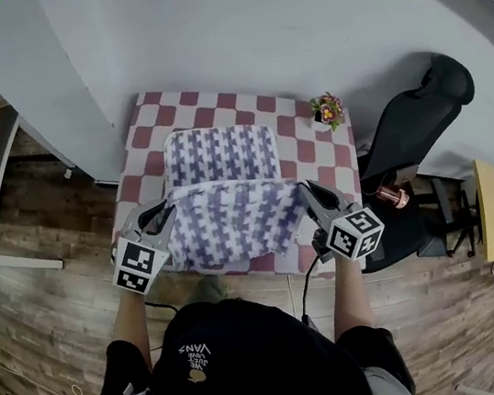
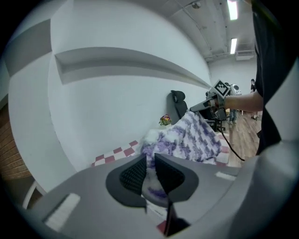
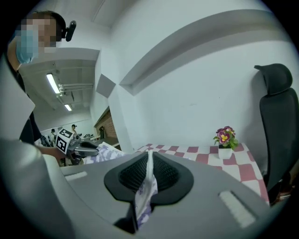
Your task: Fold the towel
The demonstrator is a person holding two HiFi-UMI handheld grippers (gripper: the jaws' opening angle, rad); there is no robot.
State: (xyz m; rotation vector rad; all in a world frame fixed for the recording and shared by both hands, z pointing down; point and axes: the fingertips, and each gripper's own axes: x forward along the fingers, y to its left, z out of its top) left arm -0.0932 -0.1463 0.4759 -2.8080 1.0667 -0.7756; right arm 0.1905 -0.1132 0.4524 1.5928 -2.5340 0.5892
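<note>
Purple-and-white fluffy towel (image 1: 220, 159) lies on the red-checked worktop (image 1: 306, 150), stretching up the frame. The left tongs (image 1: 168, 212) and the right tongs (image 1: 305, 190) each pinch one near corner.

One towel (image 1: 232, 217) between your left gripper (image 1: 168, 211) and right gripper (image 1: 305, 189); beyond them one checkered table (image 1: 309, 149), one potted flower (image 1: 327, 110); off right, one office chair (image 1: 412, 124).
</note>
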